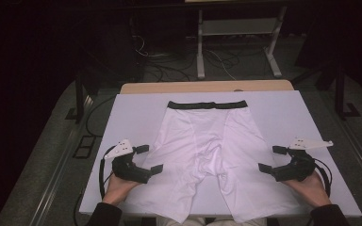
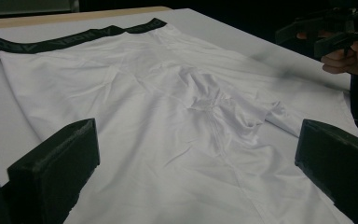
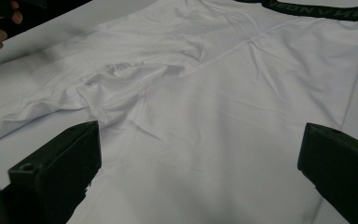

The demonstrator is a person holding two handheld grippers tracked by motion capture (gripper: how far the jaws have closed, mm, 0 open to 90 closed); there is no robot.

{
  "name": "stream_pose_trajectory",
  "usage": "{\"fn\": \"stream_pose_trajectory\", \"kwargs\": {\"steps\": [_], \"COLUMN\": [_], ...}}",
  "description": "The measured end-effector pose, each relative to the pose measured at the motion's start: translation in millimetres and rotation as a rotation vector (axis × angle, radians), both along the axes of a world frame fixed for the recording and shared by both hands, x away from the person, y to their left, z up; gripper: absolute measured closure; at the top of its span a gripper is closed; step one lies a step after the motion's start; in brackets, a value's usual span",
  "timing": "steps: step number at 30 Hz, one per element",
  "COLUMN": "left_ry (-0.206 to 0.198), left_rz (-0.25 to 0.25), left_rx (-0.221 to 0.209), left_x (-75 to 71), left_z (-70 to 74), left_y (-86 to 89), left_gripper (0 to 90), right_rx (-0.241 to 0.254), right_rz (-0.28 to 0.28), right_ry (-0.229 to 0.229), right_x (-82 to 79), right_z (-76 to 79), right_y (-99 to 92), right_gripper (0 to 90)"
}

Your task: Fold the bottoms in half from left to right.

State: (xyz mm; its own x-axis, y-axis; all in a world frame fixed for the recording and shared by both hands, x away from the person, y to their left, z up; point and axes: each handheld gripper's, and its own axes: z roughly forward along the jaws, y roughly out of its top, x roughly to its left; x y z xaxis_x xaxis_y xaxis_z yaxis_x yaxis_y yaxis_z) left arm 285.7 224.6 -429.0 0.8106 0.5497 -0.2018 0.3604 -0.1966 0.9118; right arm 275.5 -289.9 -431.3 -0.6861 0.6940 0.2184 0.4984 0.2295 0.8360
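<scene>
The shorts (image 1: 202, 155) have leg hems cut off by the high view's bottom edge, between both tools; waistband (image 2: 70, 37) lettering is unreadable.

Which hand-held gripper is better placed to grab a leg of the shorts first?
Left, narrowly. The left hand-held gripper sits open right at the edge of the white shorts, while the right hand-held gripper, also open, sits slightly off the other leg's edge over the white board.

The white shorts (image 1: 202, 150) look like thin, smooth stretchy cloth with a slight sheen and a matt black woven waistband (image 1: 206, 104), lying on a matt white board (image 1: 132, 117) over a wood-look tabletop (image 1: 169, 87), while both grippers' jaws are rough matt black plastic.
</scene>
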Motion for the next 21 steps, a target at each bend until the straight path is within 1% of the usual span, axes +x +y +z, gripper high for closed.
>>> {"fn": "stream_pose_trajectory", "kwargs": {"steps": [2,5,10,14,18,21], "left_ry": [0.005,0.003,0.003,0.007,0.012,0.014], "left_rz": [-0.001,-0.002,-0.003,-0.005,-0.003,0.001], "left_rx": [-0.006,0.0,-0.001,-0.005,0.002,-0.002], "left_x": [0.5,0.5,0.3,0.0,0.5,0.8], "left_z": [-0.4,-0.4,-0.2,-0.5,-1.1,-1.5], "left_y": [-0.5,-1.2,-1.4,-2.3,-2.4,-2.0], "left_gripper": [0.0,0.0,0.0,0.0,0.0,0.0], "right_rx": [-0.001,-0.003,0.003,-0.006,0.0,0.003], "right_rz": [-0.004,-0.009,-0.029,-0.025,-0.019,-0.011], "right_ry": [0.0,0.001,-0.012,-0.016,-0.019,-0.025], "right_x": [-0.7,-1.2,-3.4,-4.3,-3.4,-1.9], "right_z": [0.1,0.0,1.8,3.5,4.6,7.6], "right_y": [0.1,0.1,0.0,0.8,2.1,3.7], "right_gripper": [0.0,0.0,0.0,0.0,0.0,0.0]}}
